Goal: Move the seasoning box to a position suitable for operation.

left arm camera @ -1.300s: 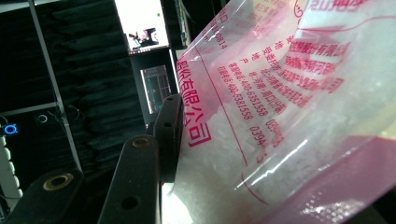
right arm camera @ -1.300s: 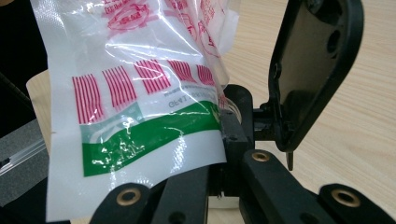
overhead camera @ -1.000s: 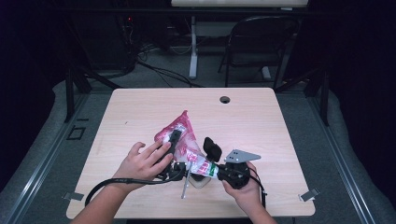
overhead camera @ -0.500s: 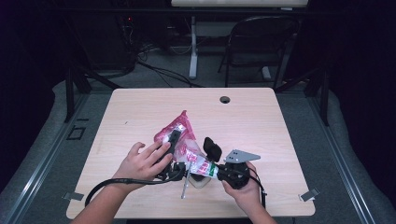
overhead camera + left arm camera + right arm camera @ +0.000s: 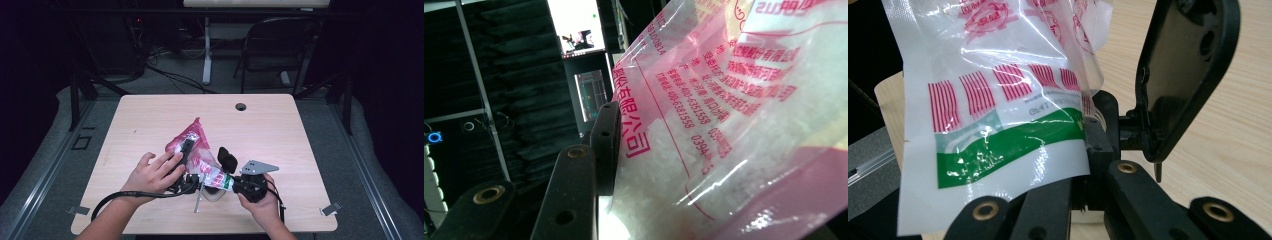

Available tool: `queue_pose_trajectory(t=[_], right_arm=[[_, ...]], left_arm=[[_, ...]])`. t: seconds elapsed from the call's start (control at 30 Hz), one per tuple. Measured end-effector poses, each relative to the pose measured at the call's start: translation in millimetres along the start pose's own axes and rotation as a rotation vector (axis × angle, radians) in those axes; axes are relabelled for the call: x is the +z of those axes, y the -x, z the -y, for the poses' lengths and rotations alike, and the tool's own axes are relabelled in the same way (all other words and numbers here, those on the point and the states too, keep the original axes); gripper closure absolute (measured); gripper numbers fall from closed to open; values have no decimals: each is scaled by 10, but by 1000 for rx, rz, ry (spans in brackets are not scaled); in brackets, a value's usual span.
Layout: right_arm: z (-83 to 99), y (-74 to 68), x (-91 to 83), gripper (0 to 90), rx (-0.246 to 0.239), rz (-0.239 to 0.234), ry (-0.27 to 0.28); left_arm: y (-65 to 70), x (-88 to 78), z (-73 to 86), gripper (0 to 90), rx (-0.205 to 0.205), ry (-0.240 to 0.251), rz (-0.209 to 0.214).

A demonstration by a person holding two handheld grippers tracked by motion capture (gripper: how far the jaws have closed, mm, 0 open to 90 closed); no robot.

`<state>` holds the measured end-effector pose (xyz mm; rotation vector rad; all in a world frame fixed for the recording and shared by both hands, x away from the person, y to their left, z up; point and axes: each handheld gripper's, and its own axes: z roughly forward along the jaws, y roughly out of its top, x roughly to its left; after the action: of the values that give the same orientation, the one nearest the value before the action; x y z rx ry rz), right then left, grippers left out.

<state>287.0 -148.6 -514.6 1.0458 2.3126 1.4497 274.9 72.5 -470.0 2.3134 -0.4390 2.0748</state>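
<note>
A pink and clear plastic bag [image 5: 194,136] of white grains stands tilted over the front middle of the table. My left gripper [image 5: 187,149] is shut on its side. In the left gripper view one black finger [image 5: 605,145] presses flat against the bag [image 5: 724,125], and the other finger is hidden behind it. My right gripper [image 5: 219,172] is at the bag's green and white end. Its right finger [image 5: 1188,75] stands well clear of the bag [image 5: 998,100], while the plastic hides its left finger.
The wooden table [image 5: 280,135] has a round cable hole [image 5: 241,106] near its far edge. A thin pale rod [image 5: 198,199] lies near the front edge below the grippers. A black cable [image 5: 112,200] loops at the front left. A folding chair [image 5: 272,45] stands beyond the table.
</note>
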Motion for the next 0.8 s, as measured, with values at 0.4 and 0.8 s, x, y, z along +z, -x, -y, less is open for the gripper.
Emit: queue_pose_trajectory(t=[0.4,0.8], right_arm=[[2,1,4,900,2,0,0],[8,8,8,900,4,1,-1]], left_arm=[[-8,-2,-8,621,6,7,-6],[-25,0,-22,617,11,9,-5]])
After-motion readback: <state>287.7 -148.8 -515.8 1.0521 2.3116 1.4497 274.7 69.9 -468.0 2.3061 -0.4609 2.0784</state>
